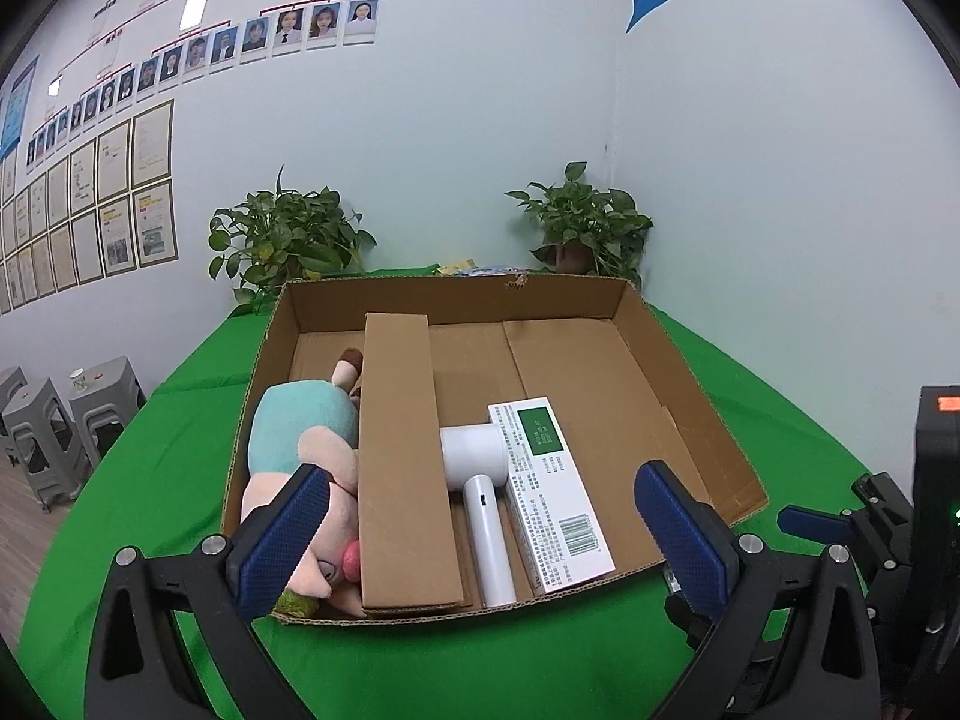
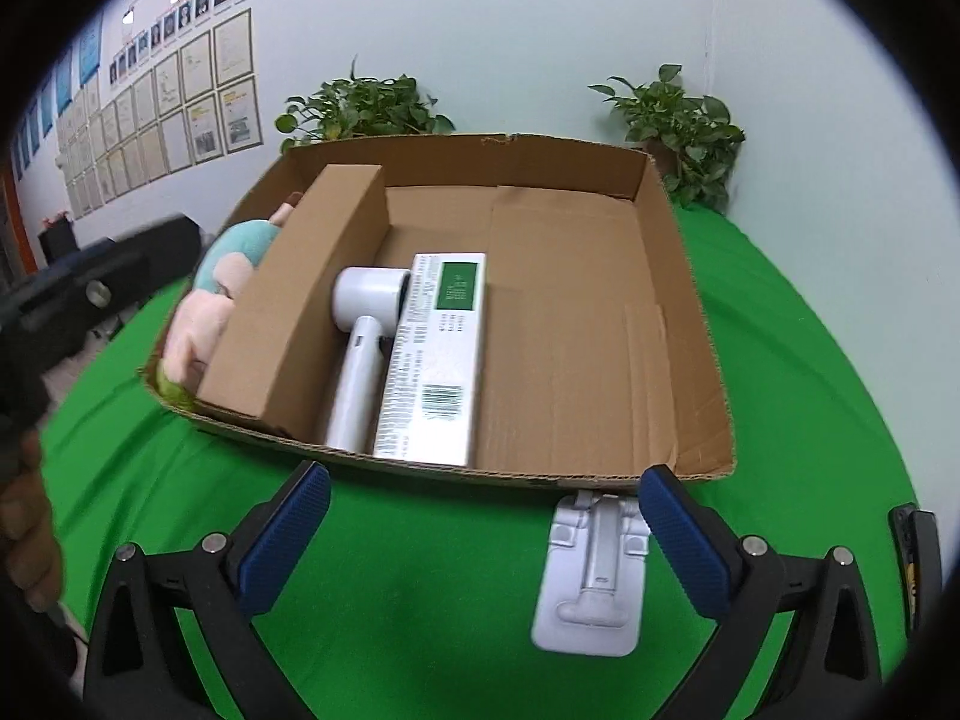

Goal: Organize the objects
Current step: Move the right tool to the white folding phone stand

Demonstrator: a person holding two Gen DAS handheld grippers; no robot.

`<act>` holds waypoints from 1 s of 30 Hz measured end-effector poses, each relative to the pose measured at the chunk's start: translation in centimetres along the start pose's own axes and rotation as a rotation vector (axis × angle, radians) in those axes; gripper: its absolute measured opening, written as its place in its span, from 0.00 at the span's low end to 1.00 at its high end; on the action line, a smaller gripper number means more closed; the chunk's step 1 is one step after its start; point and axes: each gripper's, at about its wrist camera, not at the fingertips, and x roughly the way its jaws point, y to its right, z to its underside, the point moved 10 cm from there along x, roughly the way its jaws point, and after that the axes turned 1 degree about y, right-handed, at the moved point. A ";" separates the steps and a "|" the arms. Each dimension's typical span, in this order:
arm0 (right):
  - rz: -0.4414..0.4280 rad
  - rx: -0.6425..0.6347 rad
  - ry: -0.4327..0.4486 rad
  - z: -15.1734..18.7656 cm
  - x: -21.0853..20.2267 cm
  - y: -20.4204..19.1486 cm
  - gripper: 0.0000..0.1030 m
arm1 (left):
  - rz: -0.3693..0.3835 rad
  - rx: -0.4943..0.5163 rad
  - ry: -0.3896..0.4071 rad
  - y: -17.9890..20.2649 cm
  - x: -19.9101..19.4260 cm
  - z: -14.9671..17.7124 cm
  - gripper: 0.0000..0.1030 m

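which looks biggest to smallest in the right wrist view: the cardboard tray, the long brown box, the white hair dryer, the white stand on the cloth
1. cardboard tray
2. long brown box
3 and 4. white hair dryer and white stand: alike, and the stand lies nearer the camera, so unranked.

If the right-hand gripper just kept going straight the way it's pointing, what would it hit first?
Probably the near wall of the cardboard tray, just ahead of the open right gripper; depth is hard to judge.
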 end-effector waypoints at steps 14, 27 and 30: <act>0.023 0.038 0.044 0.1 -0.4 1.9 0.99 | 0.007 0.010 -0.012 1.4 -0.5 0.8 1.00; -0.053 0.141 -0.083 6.1 2.1 4.2 0.99 | 0.162 0.010 -0.159 3.0 1.3 5.9 1.00; 0.012 0.200 -0.153 8.6 3.9 6.9 0.99 | 0.198 -0.014 -0.254 3.7 2.4 9.3 1.00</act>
